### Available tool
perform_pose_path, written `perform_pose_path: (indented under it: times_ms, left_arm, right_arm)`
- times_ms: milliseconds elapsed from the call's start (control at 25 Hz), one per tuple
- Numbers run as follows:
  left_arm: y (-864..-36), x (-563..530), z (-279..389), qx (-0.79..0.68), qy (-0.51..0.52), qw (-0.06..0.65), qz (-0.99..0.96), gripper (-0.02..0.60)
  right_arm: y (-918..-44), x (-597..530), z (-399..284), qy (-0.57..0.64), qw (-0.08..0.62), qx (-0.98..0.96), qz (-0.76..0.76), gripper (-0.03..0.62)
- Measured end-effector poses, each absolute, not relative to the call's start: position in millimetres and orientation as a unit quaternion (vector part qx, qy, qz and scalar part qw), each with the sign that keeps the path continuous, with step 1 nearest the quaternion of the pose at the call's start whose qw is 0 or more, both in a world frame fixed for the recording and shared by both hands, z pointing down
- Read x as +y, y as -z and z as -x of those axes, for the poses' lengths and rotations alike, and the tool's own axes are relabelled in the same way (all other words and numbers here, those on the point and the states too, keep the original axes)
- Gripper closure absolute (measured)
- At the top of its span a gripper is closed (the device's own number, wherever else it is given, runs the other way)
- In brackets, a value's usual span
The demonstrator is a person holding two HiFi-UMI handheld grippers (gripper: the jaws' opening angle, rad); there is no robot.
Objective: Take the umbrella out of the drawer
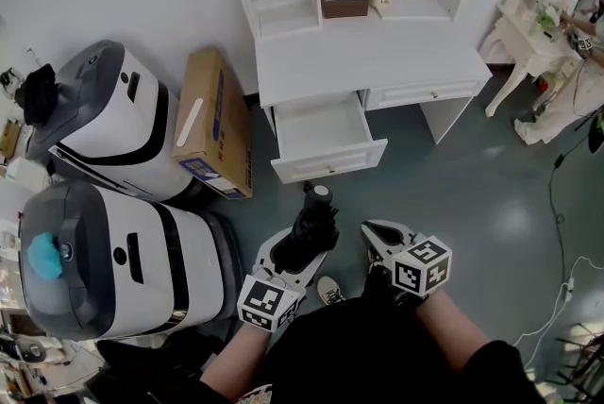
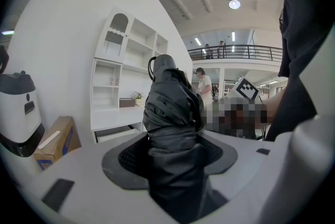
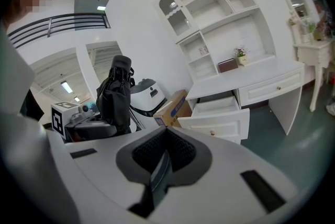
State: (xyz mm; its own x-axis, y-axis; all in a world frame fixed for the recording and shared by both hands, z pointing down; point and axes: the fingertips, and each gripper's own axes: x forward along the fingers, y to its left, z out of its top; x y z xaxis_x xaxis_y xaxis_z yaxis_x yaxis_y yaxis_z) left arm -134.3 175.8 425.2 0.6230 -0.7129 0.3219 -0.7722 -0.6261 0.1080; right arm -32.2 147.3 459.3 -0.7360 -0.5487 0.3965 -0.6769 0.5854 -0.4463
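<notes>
though out of the drawer [image 1: 330, 162], umbrella [image 1: 316, 221] in left gripper [image 1: 300, 253]

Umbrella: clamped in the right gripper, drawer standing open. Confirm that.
Not quite: the umbrella is clamped in the left gripper, as the left gripper view shows. The right gripper is shut on nothing. The drawer stands open.
</notes>
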Motion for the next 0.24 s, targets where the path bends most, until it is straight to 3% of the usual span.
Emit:
perform_pose_path:
  times_ms: [240]
  left_arm:
    - [-425.1, 178.0, 134.9, -0.417, -0.125, 0.119, -0.892, 0.318]
  right_arm:
    - [-459.8, 149.3, 33.5, -0.296, 0.11, -0.884, -0.344, 0.592]
